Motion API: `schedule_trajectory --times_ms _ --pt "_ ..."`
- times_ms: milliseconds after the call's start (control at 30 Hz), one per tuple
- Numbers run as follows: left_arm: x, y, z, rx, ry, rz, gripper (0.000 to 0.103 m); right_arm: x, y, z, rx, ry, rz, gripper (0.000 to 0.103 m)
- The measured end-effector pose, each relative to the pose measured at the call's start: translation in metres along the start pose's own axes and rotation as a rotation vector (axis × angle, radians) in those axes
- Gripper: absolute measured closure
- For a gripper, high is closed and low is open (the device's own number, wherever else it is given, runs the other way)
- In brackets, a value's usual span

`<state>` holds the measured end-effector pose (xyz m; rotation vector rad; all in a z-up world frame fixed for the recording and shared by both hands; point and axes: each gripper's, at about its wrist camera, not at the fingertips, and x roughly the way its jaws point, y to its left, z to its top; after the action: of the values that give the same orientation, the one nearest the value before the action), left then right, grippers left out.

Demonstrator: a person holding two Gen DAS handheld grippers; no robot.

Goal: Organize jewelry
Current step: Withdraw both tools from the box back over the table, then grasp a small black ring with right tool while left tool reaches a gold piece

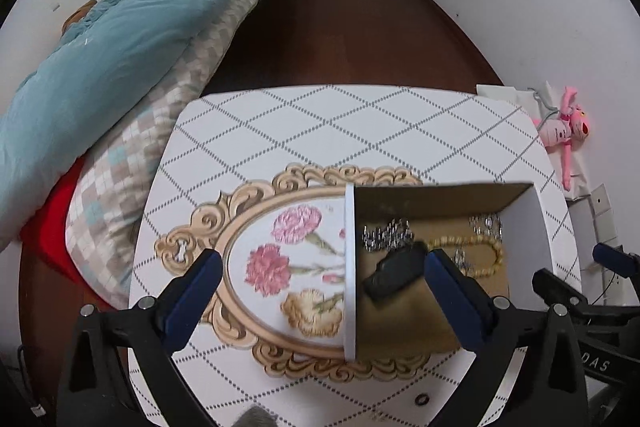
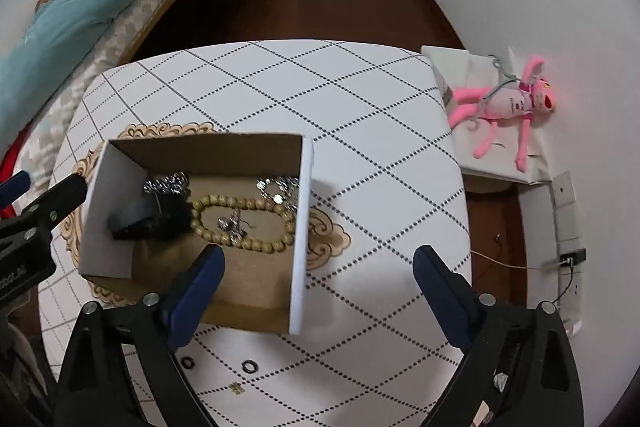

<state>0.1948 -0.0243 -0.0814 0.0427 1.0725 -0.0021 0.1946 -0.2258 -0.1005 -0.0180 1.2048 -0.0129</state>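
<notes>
Both wrist views, one moment. Your left gripper (image 1: 322, 275) stood wide open and held nothing; the box (image 1: 350, 267) wall ran between its fingers, the right finger hanging over the interior. Your right gripper (image 2: 318, 267) was likewise fully spread and empty, its left finger over the box floor, its right finger over bare table (image 2: 360, 107).

Ahead of both tools, inside the box, lay a bead bracelet (image 2: 244, 223), a black item (image 2: 150, 219) touching its left end, a silver piece (image 2: 232, 223) within the bead loop, and two silver chains (image 2: 166, 183) against the far wall. Behind the right gripper, near your edge of the table, lay two rings (image 2: 249, 367) and a small gold piece (image 2: 237, 388), judged the items left to collect.

For this step you would have done well to draw the right tool back, lower it squarely over one ring, and close slowly; rings that thin slip readily on a smooth cloth.
</notes>
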Motion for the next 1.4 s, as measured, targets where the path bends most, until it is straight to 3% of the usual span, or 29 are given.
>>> schedule_trajectory --times_ms 233,700,1067,1267,1400 --pt "-0.018 0.001 -0.018 -0.001 -0.023 0.008 0.0 -0.011 0.002 -0.014 0.012 -0.034 0.002 0.006" --pt "-0.102 -0.004 -0.045 -0.028 -0.174 0.0 0.0 -0.089 -0.007 -0.056 0.057 -0.211 -0.051 0.006" --pt "-0.15 -0.003 -0.054 -0.054 -0.231 -0.043 0.0 -0.155 -0.011 -0.076 0.081 -0.332 -0.041 0.006" --pt "-0.145 -0.004 -0.064 -0.066 -0.211 0.013 0.0 -0.164 -0.012 -0.087 0.103 -0.326 -0.009 0.006" --pt "-0.119 0.0 -0.08 -0.074 -0.156 0.032 0.0 -0.139 -0.012 -0.097 0.111 -0.258 0.007 0.006"
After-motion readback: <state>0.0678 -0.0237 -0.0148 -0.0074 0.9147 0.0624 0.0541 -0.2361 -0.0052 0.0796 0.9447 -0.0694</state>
